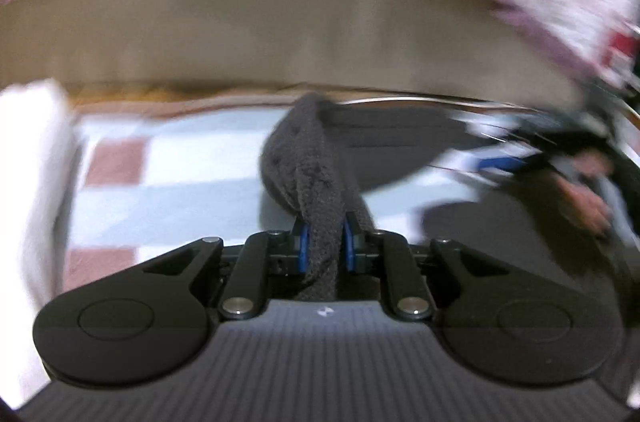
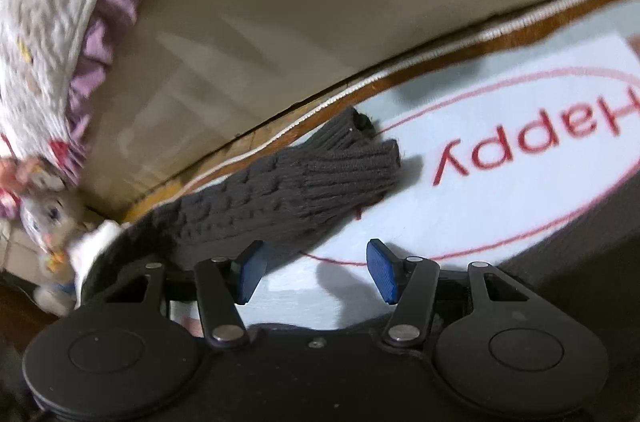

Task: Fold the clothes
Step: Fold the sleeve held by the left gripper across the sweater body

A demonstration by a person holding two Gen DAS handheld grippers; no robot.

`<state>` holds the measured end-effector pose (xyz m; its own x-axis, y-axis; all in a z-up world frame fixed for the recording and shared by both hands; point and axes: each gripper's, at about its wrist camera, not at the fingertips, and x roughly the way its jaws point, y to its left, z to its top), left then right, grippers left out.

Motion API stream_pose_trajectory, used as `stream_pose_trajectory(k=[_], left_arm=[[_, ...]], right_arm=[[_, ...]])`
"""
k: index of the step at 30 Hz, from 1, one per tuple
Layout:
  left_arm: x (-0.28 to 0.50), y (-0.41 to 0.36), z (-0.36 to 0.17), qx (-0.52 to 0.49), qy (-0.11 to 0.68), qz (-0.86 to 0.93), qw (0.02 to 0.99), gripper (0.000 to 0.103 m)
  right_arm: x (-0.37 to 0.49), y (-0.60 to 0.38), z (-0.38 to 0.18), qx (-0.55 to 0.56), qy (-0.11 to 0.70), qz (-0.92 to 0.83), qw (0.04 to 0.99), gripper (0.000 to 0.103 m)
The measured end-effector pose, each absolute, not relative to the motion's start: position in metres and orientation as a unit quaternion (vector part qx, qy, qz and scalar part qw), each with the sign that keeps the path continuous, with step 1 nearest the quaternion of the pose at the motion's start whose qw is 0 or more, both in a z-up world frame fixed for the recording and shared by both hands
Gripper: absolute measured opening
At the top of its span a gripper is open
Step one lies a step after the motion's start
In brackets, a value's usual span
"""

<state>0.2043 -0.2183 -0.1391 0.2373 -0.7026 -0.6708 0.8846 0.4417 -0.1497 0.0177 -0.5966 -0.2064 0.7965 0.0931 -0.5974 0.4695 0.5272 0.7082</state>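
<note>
A dark grey knitted garment [image 1: 308,166] hangs bunched between the blue pads [image 1: 305,242] of my left gripper [image 1: 325,242], which is shut on it. In the right wrist view a ribbed sleeve of the same grey knit [image 2: 288,194] lies across a pale blue mat [image 2: 500,190] printed with "Happy". My right gripper [image 2: 316,270] stands open just in front of the sleeve, its left pad [image 2: 252,272] close to the fabric and nothing between its fingers. The left wrist view is blurred.
A white quilt with a purple frill and red patches [image 2: 60,42] hangs at the upper left. A beige floor [image 2: 280,22] lies beyond the mat's edge. A soft toy [image 2: 48,218] sits at the left. A hand [image 1: 584,198] shows at the right.
</note>
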Motion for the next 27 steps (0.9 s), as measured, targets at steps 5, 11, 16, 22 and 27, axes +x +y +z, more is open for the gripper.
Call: stream_pose_trajectory(k=[5, 11, 16, 22, 27], left_arm=[[0.147, -0.22, -0.157, 0.262, 0.314, -0.587, 0.699, 0.016], [0.14, -0.213, -0.165, 0.265, 0.317, -0.592, 0.692, 0.016], [0.118, -0.211, -0.16, 0.304, 0.306, -0.611, 0.664, 0.016], [0.093, -0.219, -0.173, 0.316, 0.305, -0.628, 0.643, 0.016], [0.074, -0.223, -0.18, 0.335, 0.3, -0.636, 0.627, 0.016]], right_arm=[[0.012, -0.601, -0.216, 0.551, 0.27, -0.083, 0.785, 0.061], [0.015, -0.597, -0.217, 0.566, 0.267, -0.071, 0.777, 0.063], [0.022, -0.591, -0.218, 0.587, 0.252, -0.032, 0.769, 0.064], [0.029, -0.579, -0.215, 0.61, 0.231, 0.024, 0.758, 0.069], [0.045, -0.538, -0.2, 0.57, 0.25, 0.092, 0.777, 0.08]])
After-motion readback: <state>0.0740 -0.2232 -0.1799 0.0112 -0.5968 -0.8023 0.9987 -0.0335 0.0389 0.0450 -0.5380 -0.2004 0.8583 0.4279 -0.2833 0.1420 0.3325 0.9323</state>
